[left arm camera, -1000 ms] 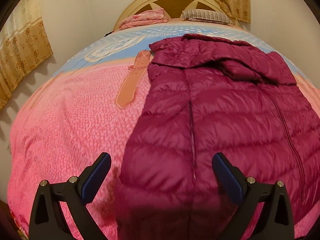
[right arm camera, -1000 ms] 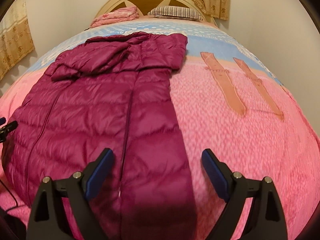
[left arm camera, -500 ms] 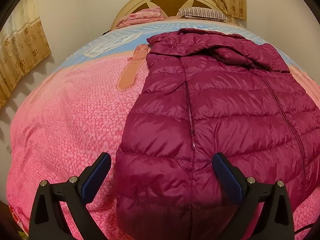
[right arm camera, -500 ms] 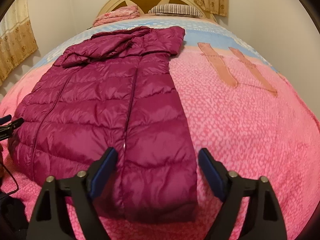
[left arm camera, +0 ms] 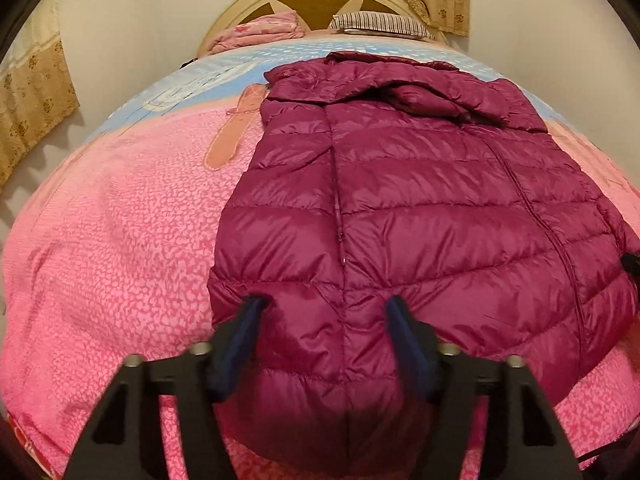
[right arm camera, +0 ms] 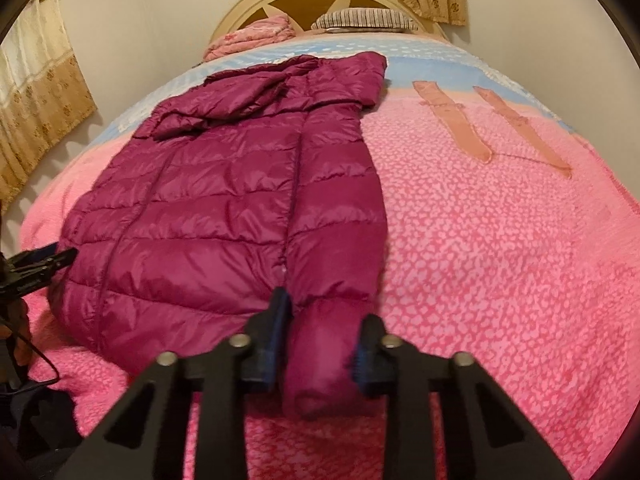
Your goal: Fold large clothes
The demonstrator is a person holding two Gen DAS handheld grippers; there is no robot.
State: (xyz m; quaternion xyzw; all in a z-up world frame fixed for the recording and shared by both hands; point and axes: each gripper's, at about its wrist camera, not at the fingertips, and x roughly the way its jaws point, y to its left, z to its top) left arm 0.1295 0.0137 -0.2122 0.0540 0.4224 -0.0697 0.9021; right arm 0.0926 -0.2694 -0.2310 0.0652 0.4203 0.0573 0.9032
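A maroon quilted down jacket (left arm camera: pixel 420 200) lies flat on the pink bed, hood toward the headboard; it also shows in the right wrist view (right arm camera: pixel 224 200). My left gripper (left arm camera: pixel 324 344) straddles the jacket's near hem at its left corner, jaws partly closed with puffy fabric bulging between the blue pads. My right gripper (right arm camera: pixel 318 336) has its jaws pressed on the folded sleeve end at the hem's right corner. The left gripper also shows at the left edge of the right wrist view (right arm camera: pixel 36 264).
The pink patterned bedspread (right arm camera: pixel 500 260) covers the bed, with a blue band near the headboard (left arm camera: pixel 332 0). A pink folded blanket (left arm camera: pixel 260 32) and a striped pillow (left arm camera: pixel 380 24) lie at the head. Curtains hang at left. A black cable (right arm camera: pixel 36 364) trails at lower left.
Both grippers have moved to the jacket's near hem and closed in: the left partly, around the hem corner; the right onto the sleeve end. The jacket lies as before.
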